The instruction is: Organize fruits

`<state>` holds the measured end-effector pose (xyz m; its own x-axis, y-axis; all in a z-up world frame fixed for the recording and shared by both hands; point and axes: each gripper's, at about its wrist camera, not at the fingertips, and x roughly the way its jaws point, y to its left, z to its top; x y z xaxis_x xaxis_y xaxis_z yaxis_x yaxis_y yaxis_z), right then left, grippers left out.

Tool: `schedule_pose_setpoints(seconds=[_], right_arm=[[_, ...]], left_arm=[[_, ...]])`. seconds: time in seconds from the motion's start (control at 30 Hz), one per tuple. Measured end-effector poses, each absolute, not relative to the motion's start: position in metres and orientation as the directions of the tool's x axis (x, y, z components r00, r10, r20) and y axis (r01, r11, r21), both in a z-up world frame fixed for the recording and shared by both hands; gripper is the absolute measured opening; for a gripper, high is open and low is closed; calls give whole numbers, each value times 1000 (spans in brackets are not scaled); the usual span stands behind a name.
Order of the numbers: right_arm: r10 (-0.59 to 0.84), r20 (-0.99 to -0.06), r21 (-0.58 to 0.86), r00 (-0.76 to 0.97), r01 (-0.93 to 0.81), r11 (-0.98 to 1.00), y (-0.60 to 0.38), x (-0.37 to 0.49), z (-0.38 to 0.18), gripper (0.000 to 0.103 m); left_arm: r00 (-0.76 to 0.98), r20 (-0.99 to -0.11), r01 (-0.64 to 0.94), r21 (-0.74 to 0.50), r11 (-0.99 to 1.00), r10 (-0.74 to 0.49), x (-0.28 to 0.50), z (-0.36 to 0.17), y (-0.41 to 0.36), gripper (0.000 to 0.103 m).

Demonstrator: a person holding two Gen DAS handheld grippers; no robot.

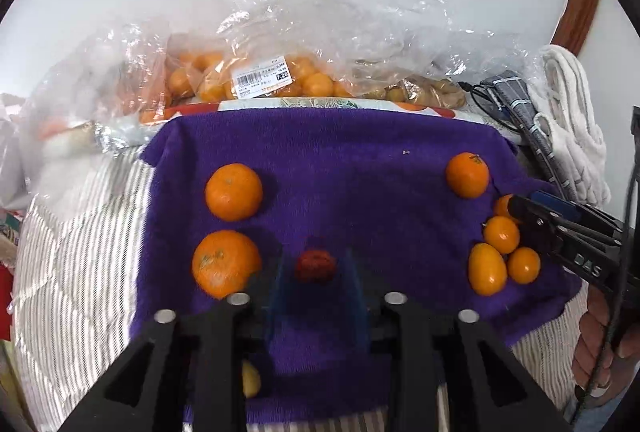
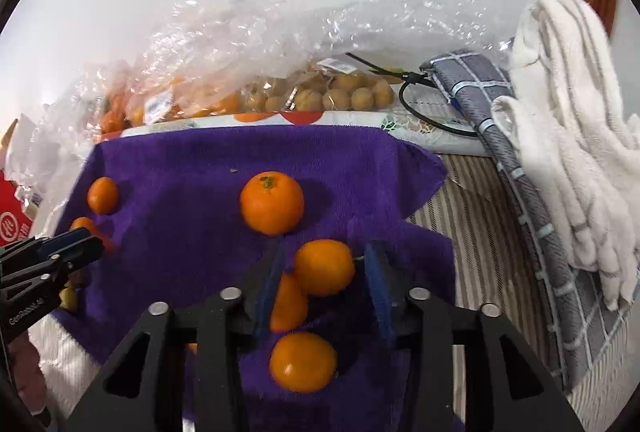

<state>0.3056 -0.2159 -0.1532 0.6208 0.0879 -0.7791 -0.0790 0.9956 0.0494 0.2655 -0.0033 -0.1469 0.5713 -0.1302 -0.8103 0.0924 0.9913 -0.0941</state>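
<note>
1. The left gripper (image 1: 316, 272) stands spread around a small red fruit (image 1: 315, 266) on the purple towel (image 1: 340, 167); its pads do not touch it.
2. Two large oranges (image 1: 233, 191) lie at its ten o'clock.
3. The right gripper (image 2: 324, 272) is spread around a small orange fruit (image 2: 325, 267), pads apart from it.
4. Another orange (image 2: 272, 202) sits at its eleven o'clock; bagged fruit (image 2: 320, 93) lies beyond at twelve.

Both views are taken from close above the purple towel (image 1: 340, 167), angled steeply down toward the bags (image 1: 280, 43) at 12 o'clock. The towel and its oranges (image 2: 272, 203) are shared; the other gripper (image 1: 516, 205) is seen at 3 o'clock in the left view, at 9 o'clock in the right.
</note>
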Motion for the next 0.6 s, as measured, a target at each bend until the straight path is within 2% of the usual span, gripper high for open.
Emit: schedule_pose_setpoints(seconds=[0.07, 0.17, 0.37, 0.4, 0.47, 0.53, 0.6], right_arm=[[101, -772, 54, 628, -93, 994, -215, 291, -139, 58], [65, -745, 9, 664, -88, 996, -211, 263, -116, 65], [57, -700, 18, 712, -62, 998, -210, 195, -73, 68], [52, -692, 20, 720, -52, 998, -212, 182, -66, 68], [53, -677, 29, 735, -45, 999, -214, 163, -57, 68], [36, -658, 32, 752, -20, 999, -219, 137, -47, 68], [34, -644, 38, 764, -12, 999, -223, 115, -40, 81]], left_arm=[[586, -800, 85, -99, 991, -130, 253, -137, 0, 48], [613, -779, 74, -108, 991, -131, 229, -120, 5, 51], [675, -727, 96, -82, 992, -125, 165, -83, 11, 57], [688, -716, 96, -75, 993, -120, 156, -77, 12, 59], [721, -685, 83, -65, 994, -104, 134, -65, 15, 73], [746, -660, 70, -62, 996, -94, 114, -55, 17, 74], [764, -639, 63, -64, 996, -90, 95, -46, 18, 78]])
